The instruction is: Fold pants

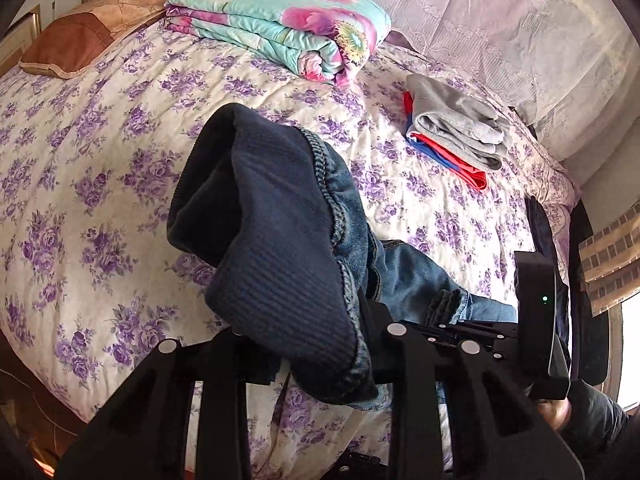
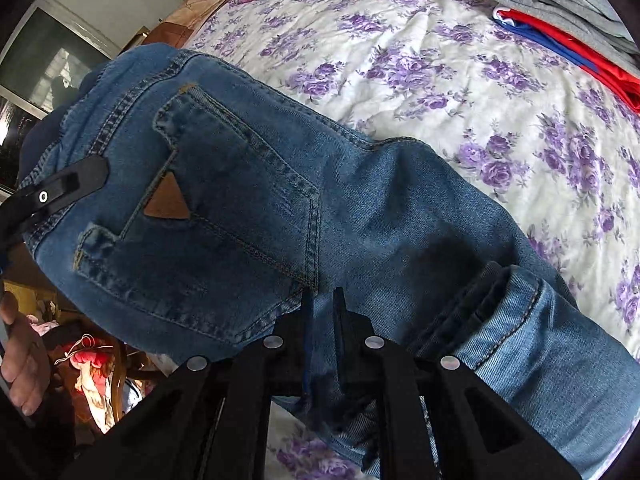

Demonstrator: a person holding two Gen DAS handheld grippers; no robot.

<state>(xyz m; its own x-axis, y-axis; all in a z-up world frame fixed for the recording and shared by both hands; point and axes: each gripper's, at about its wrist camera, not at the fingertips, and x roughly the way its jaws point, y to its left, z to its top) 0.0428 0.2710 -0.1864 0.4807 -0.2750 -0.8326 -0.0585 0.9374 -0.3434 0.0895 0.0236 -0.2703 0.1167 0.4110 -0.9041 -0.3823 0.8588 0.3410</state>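
Observation:
Blue jeans (image 2: 320,216) with a dark fleece lining are held up over the bed, folded lengthwise, back pocket and brown triangle patch facing the right wrist camera. My left gripper (image 1: 320,344) is shut on the waistband; the lined waistband (image 1: 272,248) flops over its fingers. It also shows at the left edge of the right wrist view (image 2: 86,172), clamped on the waist. My right gripper (image 2: 322,300) is shut on the jeans near the seat, beside the cuffed leg ends (image 2: 520,320). It appears at the right of the left wrist view (image 1: 536,300).
The bed (image 1: 100,160) has a cream quilt with purple flowers. A folded floral blanket (image 1: 288,28) and a brown pillow (image 1: 80,40) lie at its far side. A stack of folded grey, red and blue clothes (image 1: 456,132) sits at the right. A window (image 2: 44,64) is to the left.

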